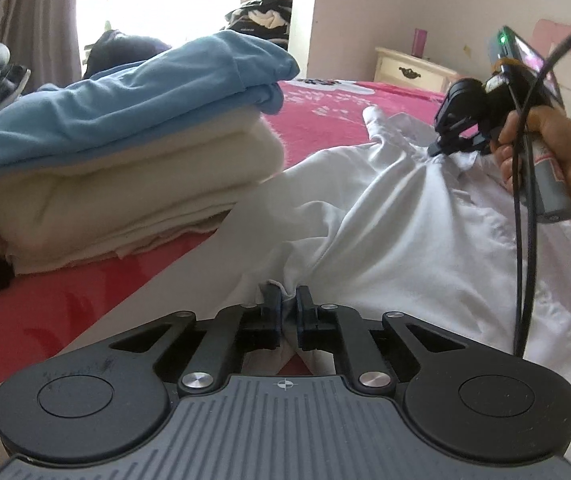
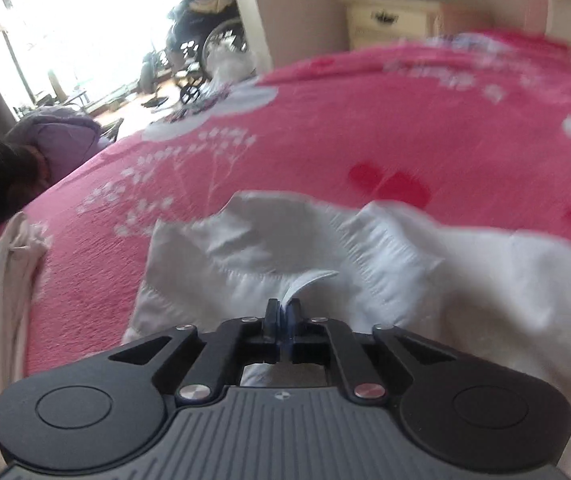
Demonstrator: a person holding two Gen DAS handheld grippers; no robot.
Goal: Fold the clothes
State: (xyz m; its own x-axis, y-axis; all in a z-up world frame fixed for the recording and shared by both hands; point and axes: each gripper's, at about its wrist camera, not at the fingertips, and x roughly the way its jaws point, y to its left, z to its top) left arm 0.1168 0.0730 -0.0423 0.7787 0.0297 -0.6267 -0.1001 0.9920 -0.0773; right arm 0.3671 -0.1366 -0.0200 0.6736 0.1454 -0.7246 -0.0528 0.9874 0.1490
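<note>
Pinching a bunched fold of the white shirt (image 1: 405, 232), the left gripper (image 1: 288, 300) is seen nearly closed at the bottom of the left wrist view, with only the thickness of the cloth left between its pads. From that pinch the fabric is drawn up in creases that run away toward the right gripper (image 1: 435, 148), which is held in a hand (image 1: 545, 148) with a bangle at the wrist and a black cable hanging down in front of it. In the right wrist view the right gripper (image 2: 283, 308) is likewise seen almost closed, its pads pressed on a thin white flap of the shirt (image 2: 245, 256) near a stitched seam; the picture is blurred toward its right edge.

The shirt is spread rumpled across a pink bedspread (image 1: 317, 116) printed with white flowers. Just beside the shirt, on its left, a stack of folded cloth is found: a cream blanket (image 1: 125, 196) underneath and a blue garment (image 1: 133, 88) laid on top.

Farther off, a cream nightstand (image 1: 409, 68) stands against the wall with a purple cup (image 1: 419, 42) on it. Beyond the bed, a wheelchair (image 2: 205, 52) heaped with clothes is seen by a bright window.
</note>
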